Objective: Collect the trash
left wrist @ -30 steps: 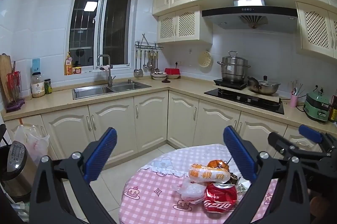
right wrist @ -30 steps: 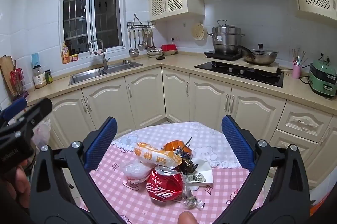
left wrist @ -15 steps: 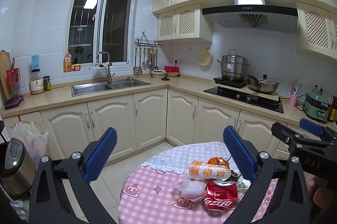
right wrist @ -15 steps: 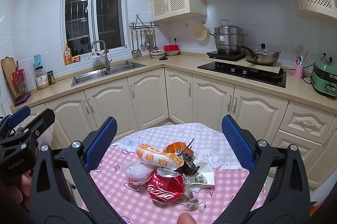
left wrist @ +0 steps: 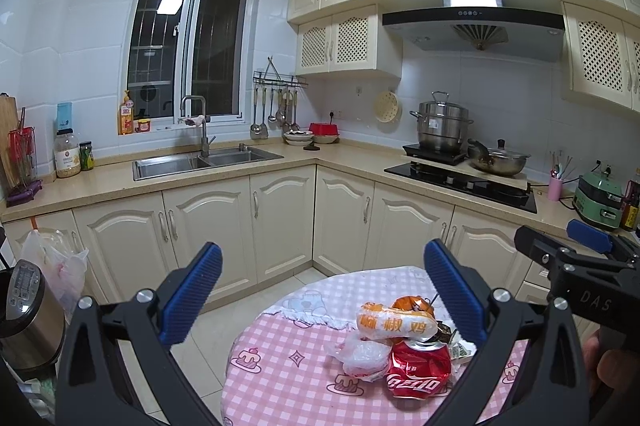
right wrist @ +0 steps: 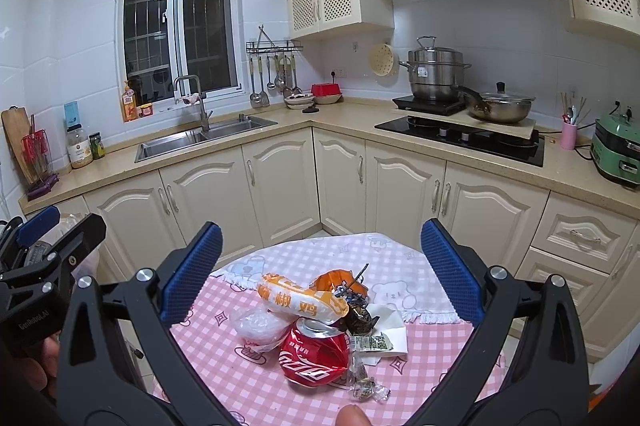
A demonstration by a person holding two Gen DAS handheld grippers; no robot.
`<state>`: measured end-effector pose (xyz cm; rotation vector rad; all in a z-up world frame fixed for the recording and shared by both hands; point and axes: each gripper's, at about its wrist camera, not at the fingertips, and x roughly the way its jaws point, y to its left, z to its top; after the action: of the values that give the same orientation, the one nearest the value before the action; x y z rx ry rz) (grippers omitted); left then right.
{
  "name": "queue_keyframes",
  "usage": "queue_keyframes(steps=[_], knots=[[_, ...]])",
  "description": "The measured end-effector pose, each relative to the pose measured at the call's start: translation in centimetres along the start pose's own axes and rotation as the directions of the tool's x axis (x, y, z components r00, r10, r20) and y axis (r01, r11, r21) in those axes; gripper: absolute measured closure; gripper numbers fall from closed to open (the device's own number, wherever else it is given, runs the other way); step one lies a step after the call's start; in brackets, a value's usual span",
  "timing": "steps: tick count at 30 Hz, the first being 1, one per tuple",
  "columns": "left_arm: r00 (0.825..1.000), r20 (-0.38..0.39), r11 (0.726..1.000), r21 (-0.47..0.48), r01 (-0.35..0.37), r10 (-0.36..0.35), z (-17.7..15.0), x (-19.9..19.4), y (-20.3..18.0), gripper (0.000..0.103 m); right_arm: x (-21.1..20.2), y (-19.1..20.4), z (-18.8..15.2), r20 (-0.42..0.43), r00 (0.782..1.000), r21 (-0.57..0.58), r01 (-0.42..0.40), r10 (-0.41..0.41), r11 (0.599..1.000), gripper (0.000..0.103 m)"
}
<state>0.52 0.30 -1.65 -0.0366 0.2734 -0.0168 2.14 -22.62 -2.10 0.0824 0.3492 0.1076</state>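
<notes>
The round worktop with the pink checked cloth (right wrist: 256,382) carries the trash heap ahead of and below both tools. Your right tool (right wrist: 318,272) and left tool (left wrist: 320,292) gape wide, holding nothing. The crushed red drink can (right wrist: 314,356) lies centred before the right tool, off-right of the left. The orange-and-white snack wrapper (right wrist: 300,298) slants across behind it.

"DAS" on the right claw (left wrist: 588,246); "GenRobot.AI" on the left claw (right wrist: 40,230).
</notes>
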Motion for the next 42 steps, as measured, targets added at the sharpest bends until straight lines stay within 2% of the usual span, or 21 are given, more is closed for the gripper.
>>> queue_keyframes(steps=[13, 18, 22, 25, 29, 32, 35, 37, 40, 42], knots=[[0.999, -0.054, 1.000, 0.011, -0.004, 0.004, -1.5, 2.1, 0.3, 0.004, 1.3, -0.6, -0.8, -0.038, 0.999, -0.002, 0.004, -0.004, 1.000, 0.005], [0.991, -0.134, 1.000, 0.025, -0.003, 0.006, -3.6, 4.6, 0.5, 0.004, 3.0, -1.9, -2.6, -0.101, 0.995, 0.001, 0.026, -0.026, 1.000, 0.006], [0.975, -0.220, 0.999, 0.051, 0.008, 0.004, -6.3, 7.3, 0.7, 0.004, 5.1, -4.2, -5.4, -0.200, 0.978, 0.031, 0.060, -0.053, 0.998, 0.006], [0.956, -0.292, 0.997, 0.059, 0.044, -0.026, -8.8, 9.7, 0.7, 0.004, 6.6, -5.9, -7.7, -0.274, 0.960, 0.047, 0.082, -0.066, 0.996, 0.006], [0.920, -0.383, 0.989, 0.073, 0.125, -0.088, -12.1, 12.9, -0.3, 0.004, 7.9, -7.6, -10.3, -0.349, 0.934, 0.071, 0.108, -0.077, 0.992, 0.006], [0.892, -0.431, 0.982, 0.066, 0.177, -0.132, -13.9, 15.0, -1.3, 0.004, 8.7, -8.2, -11.8, -0.396, 0.916, 0.082, 0.113, -0.072, 0.990, 0.006], [0.872, -0.467, 0.978, 0.066, 0.199, -0.146, -15.2, 17.2, -2.1, 0.004, 9.4, -8.3, -12.9, -0.438, 0.897, 0.079, 0.105, -0.060, 0.991, 0.006], [0.859, -0.483, 0.975, 0.043, 0.216, -0.169, -15.8, 18.4, -2.3, 0.004, 9.9, -8.4, -13.8, -0.464, 0.885, 0.085, 0.096, -0.046, 0.992, 0.006], [0.826, -0.514, 0.968, -0.035, 0.248, -0.231, -16.6, 20.5, -2.2, 0.004, 10.8, -8.6, -15.0, -0.499, 0.866, 0.090, 0.082, -0.026, 0.993, 0.006], [0.812, -0.525, 0.964, -0.066, 0.259, -0.254, -17.1, 21.7, -2.2, 0.005, 11.4, -8.3, -15.6, -0.525, 0.851, 0.066, 0.072, -0.027, 0.995, 0.006]])
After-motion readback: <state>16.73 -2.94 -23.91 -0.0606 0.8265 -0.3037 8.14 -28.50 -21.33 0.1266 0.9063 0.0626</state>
